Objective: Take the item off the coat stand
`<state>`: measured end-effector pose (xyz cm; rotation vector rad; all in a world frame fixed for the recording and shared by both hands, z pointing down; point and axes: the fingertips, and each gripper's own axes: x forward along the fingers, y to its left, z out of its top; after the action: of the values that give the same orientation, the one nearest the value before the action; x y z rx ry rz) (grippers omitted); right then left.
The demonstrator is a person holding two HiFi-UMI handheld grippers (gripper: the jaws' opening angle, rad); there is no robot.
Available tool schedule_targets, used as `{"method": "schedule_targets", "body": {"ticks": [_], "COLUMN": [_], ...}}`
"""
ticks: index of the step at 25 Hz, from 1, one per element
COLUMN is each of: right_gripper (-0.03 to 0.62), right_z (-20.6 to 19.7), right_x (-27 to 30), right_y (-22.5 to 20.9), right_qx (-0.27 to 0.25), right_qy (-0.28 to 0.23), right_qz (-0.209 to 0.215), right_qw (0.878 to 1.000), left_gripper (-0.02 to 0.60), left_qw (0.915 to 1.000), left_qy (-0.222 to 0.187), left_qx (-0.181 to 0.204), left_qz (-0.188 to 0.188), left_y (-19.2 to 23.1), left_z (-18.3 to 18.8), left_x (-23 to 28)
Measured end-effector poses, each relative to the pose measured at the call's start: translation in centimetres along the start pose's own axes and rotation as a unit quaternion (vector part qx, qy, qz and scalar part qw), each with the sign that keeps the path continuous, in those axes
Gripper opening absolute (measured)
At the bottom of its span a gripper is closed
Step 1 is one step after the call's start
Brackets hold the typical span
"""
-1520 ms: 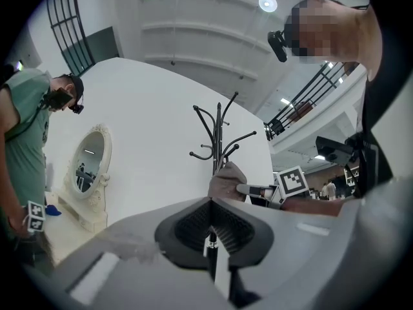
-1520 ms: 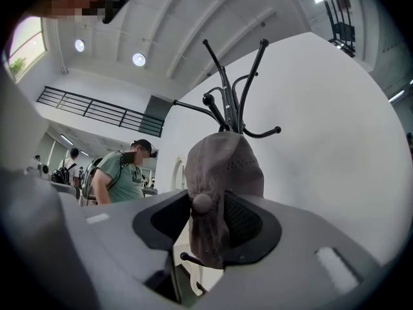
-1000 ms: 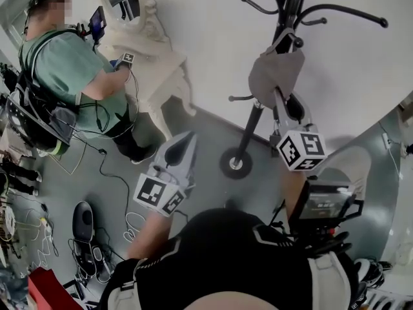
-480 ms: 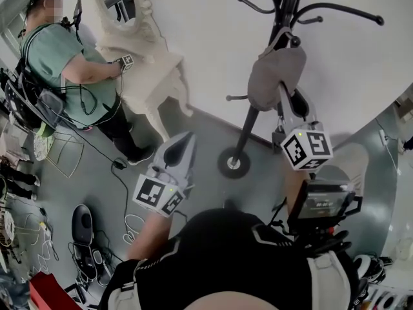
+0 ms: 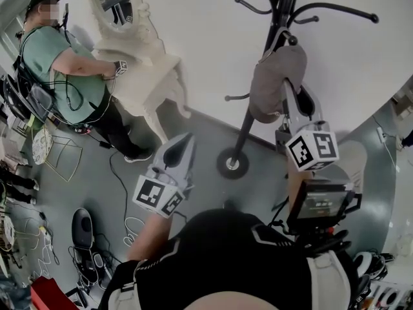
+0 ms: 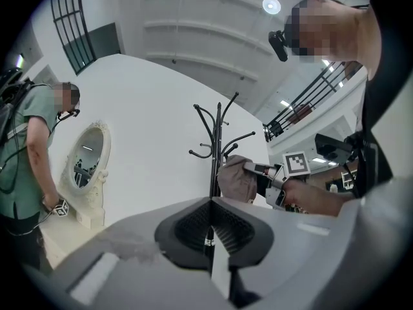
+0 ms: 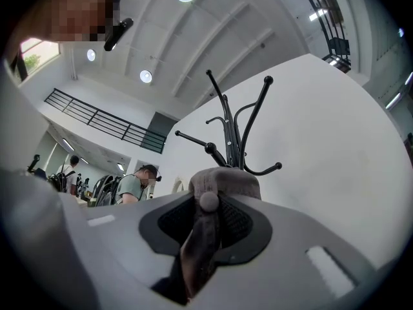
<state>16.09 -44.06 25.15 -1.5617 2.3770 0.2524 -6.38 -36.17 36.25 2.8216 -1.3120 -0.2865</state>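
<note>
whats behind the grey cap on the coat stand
The coat stand's black pole and hooks rise behind the grey cap. The stretch of pole directly behind the cap is covered.

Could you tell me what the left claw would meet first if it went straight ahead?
Probably the black pole of the coat stand, which lines up beyond the closed left claw; the grey cap hangs right of that line. Depth is hard to judge.

Black top (image 5: 226, 257) with grey-white shoulder panels (image 5: 124, 290) and thin white piping. A small black camera (image 6: 278, 44) on the head, and a dark screen unit (image 5: 321, 205) on a black bracket.
</note>
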Motion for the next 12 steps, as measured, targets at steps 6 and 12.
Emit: {"method": "schedule_targets", "body": {"ticks": [6,12], "right_gripper": [0.083,0.081], "right_z": [1.5,2.2], "right_x": [-0.3,-0.5], "right_y": [0.3,0.1], "right_qx": [-0.005,-0.006], "right_qy": [-0.016,-0.024], "right_qz": [0.001,0.003], "right_qw": [1.000,1.000], "left_gripper": [0.006,0.006], "left_qw": [1.0000,1.0000], "left_qy": [0.000,0.001], "left_qx": [-0.002,-0.001], "left_qz": [-0.001,-0.004], "left_y": [0.1,0.1], "left_z": [0.2,-0.1], "left_x": [-0.2,-0.2]}}
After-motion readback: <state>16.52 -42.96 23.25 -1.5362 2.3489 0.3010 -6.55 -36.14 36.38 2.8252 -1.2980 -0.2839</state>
